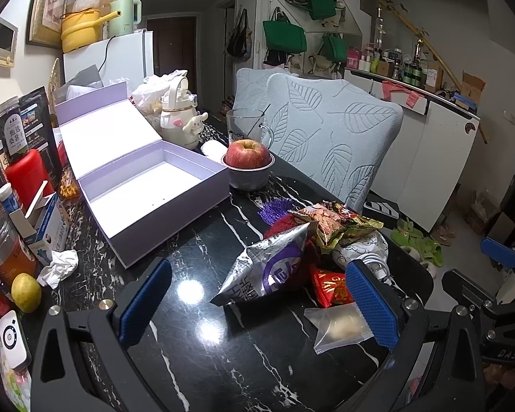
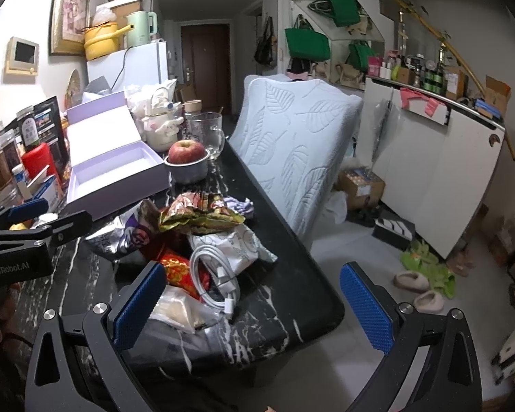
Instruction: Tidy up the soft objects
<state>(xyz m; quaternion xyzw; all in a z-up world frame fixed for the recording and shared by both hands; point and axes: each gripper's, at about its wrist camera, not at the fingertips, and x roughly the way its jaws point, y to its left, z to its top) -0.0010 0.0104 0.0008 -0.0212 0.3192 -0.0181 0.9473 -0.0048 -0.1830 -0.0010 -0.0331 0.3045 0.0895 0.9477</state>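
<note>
While the snack packets (image 1: 312,237) lie heaped on the black marble table (image 1: 195,240), just right of the open lilac box (image 1: 154,192), both grippers hover near them: left gripper (image 1: 257,304) jaws spread, right gripper (image 2: 254,304) jaws spread, both empty.

Glossy black marble table (image 1: 202,264), crinkled shiny foil snack bag (image 1: 267,267), matt lilac cardboard box (image 1: 147,185), textured chair cover (image 1: 329,137)
</note>
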